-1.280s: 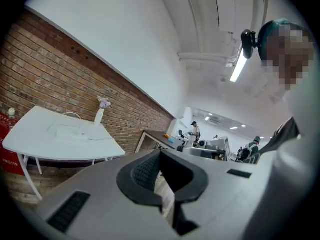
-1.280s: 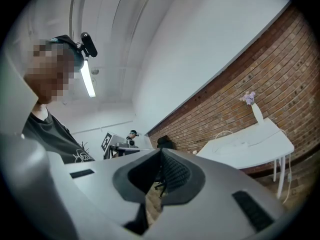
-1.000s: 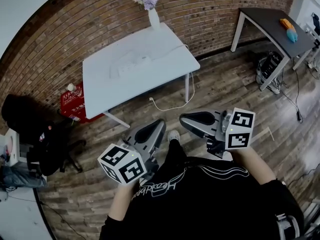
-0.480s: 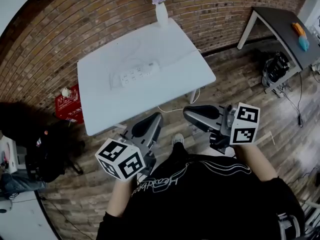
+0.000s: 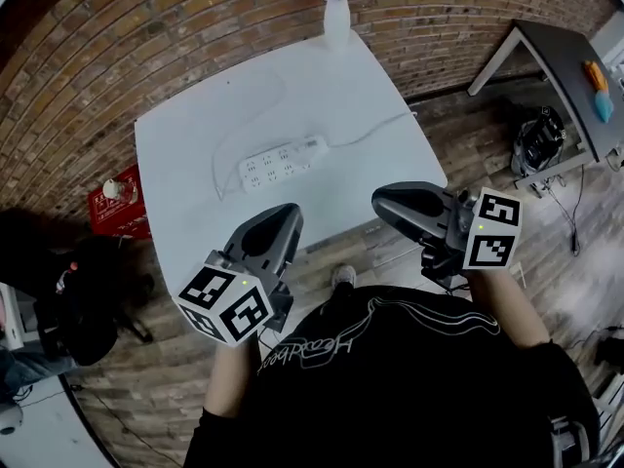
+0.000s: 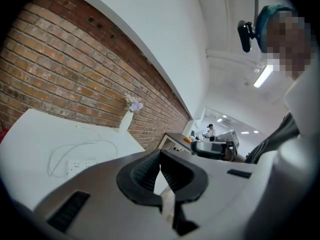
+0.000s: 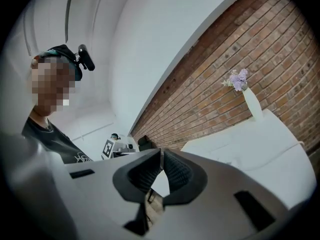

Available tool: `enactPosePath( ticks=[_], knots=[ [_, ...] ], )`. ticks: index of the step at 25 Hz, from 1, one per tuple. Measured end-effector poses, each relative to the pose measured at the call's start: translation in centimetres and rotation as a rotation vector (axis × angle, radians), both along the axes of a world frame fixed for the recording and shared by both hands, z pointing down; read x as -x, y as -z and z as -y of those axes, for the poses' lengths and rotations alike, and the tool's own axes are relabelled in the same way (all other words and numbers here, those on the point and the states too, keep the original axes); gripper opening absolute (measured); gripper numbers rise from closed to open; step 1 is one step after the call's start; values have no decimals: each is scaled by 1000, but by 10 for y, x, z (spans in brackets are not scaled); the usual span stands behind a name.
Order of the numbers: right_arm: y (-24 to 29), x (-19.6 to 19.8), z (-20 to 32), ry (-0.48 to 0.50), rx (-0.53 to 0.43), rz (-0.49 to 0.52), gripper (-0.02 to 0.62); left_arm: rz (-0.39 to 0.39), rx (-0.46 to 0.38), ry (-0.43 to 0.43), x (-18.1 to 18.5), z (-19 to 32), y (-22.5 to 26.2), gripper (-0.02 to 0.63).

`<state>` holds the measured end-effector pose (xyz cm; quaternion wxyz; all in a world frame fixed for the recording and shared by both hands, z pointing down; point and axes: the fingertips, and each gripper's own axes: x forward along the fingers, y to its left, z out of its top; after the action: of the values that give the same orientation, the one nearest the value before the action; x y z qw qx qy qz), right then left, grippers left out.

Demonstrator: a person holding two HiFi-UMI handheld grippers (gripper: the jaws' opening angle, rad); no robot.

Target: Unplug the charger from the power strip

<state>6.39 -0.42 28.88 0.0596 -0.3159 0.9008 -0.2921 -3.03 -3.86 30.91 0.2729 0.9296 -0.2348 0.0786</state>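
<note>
A white power strip [image 5: 283, 162] lies in the middle of the white table [image 5: 390, 96], its thick cord running off the right edge. A thin white cable [image 5: 234, 125] loops from the strip's left end; the charger itself is too small to make out. Both grippers hover at the table's near edge, short of the strip. My left gripper [image 5: 283, 218] is shut and holds nothing; its own view shows the strip [image 6: 80, 166] ahead and to the left. My right gripper [image 5: 386, 203] is shut and empty too, its jaws [image 7: 161, 156] meeting at the tips.
A white vase with purple flowers [image 5: 337, 8] stands at the table's far edge by the brick wall. A grey desk [image 5: 561, 66] and a black bag [image 5: 539, 139] are at the right. A red box [image 5: 115, 198] and dark gear [image 5: 78, 291] sit on the floor at the left.
The person has walked up to the table: it has come much nearer, and both grippers have moved forward from over the floor to its near edge. The jaws have stayed closed.
</note>
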Motion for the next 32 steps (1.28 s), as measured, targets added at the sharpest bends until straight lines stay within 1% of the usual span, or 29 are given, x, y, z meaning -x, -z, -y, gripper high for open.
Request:
enactPosePath(
  ticks=[2,4,7,11,16,19,23,27,29,32],
  knots=[
    [-5,-1,12,-3,20,-14,-2,-21,22,12,4,17,-4,5],
    [-9,-1,21,-5,29,-31,-2,-30,22,19,6,30,-4,5],
    [-10,-3,33,-5,23,-35,-2,-11,-2,38,11,42,-5,5],
    [-13,-4,44,0,11,-7,-2,21,14,68,15,49,-20,5],
    [-29,-4,59,56,23,2,-2,108,-11,149,19,59,-38,5],
    [-37,-4,77,103,25,2,-1,154,1,202,22,66,-50,5],
    [-43,-10,110,140,14,-2,-2,260,-1,284,28,83,-73,5],
    [-61,-14,138,199,50,-9,0,368,-22,358,31,102,-100,5],
    [-72,-16,150,233,66,-27,0,391,-19,396,31,111,-116,5],
    [-92,-16,162,290,83,-73,0,408,11,460,35,121,-142,3]
  ],
)
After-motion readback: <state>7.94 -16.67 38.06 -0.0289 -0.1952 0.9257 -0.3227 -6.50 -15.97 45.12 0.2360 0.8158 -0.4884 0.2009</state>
